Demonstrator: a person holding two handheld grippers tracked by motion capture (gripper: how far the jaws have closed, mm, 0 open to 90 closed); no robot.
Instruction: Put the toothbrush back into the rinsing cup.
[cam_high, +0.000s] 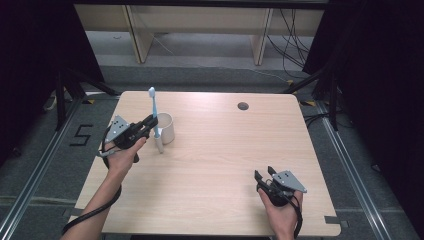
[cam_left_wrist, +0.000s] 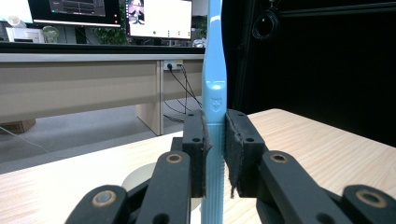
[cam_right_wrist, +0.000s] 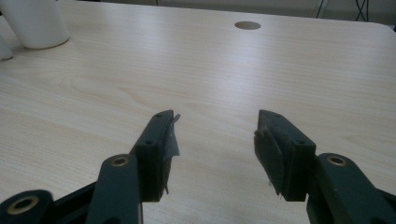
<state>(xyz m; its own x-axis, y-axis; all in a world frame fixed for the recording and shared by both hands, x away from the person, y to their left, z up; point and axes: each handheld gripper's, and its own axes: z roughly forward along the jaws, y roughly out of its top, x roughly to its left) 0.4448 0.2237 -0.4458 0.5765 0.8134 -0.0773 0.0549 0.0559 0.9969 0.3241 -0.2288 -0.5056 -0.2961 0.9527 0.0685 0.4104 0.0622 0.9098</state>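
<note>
Toothbrush (cam_high: 155, 116) is clamped upright in the left gripper (cam_high: 148, 123) just beside the white cup (cam_high: 165, 128); right gripper (cam_high: 265, 175) sits released. Next it probably needs lowering in straight.

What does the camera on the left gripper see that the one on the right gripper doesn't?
Left gripper view alone: a blue toothbrush standing upright, clamped between that gripper's black pads, with desks and lit monitors behind. Right gripper view alone: the right gripper with its jaws apart and nothing between them, a white cup far off, and a round hole in the tabletop. Both: the pale wooden table.
</note>
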